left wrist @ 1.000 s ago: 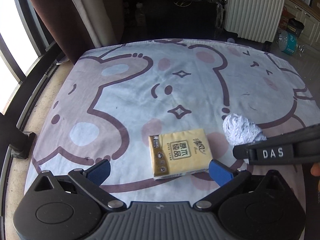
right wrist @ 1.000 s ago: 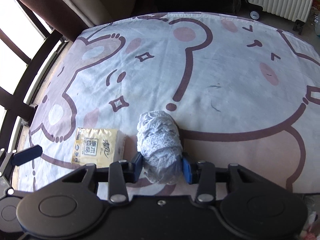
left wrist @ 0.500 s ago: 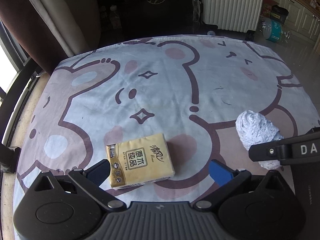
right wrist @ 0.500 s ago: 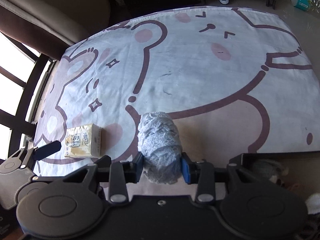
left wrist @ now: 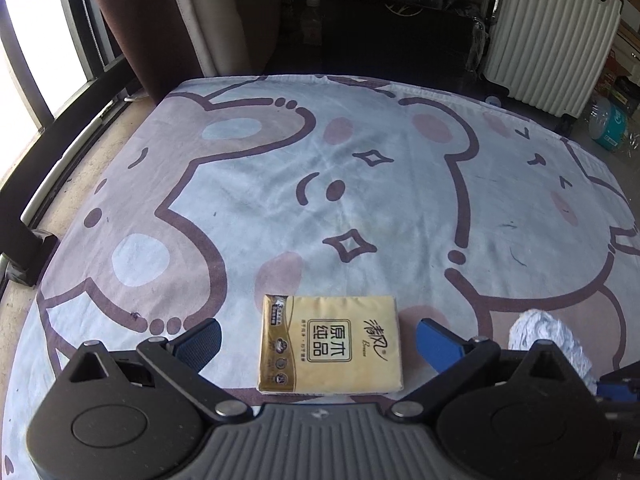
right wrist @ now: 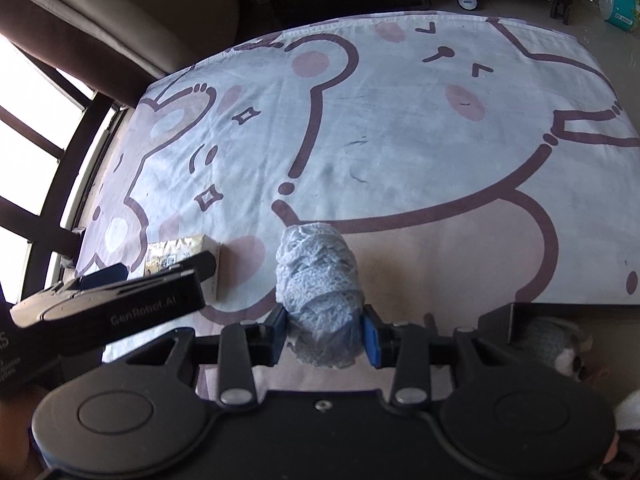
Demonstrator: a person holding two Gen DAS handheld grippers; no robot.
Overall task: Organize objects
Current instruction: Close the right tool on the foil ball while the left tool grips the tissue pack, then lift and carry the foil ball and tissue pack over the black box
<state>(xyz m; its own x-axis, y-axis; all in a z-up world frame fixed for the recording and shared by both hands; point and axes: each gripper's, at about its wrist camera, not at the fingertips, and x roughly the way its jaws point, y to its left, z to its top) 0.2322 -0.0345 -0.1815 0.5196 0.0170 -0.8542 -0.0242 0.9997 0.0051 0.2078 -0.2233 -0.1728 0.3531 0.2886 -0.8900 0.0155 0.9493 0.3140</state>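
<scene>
L tool (left wrist: 318,340) shifted right | tissue pack (left wrist: 330,346) now centred btwn fingers

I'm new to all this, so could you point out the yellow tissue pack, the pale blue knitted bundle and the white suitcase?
Yellow rectangular tissue pack (left wrist: 330,344): left wrist view, printed top face.
Pale blue knitted bundle (right wrist: 318,276): right wrist view, its middle.
White ribbed suitcase (left wrist: 548,36): left wrist view, ribbed front.

bear-print blanket (left wrist: 248,184), bright window (left wrist: 28,32), white radiator (left wrist: 548,36)
</scene>
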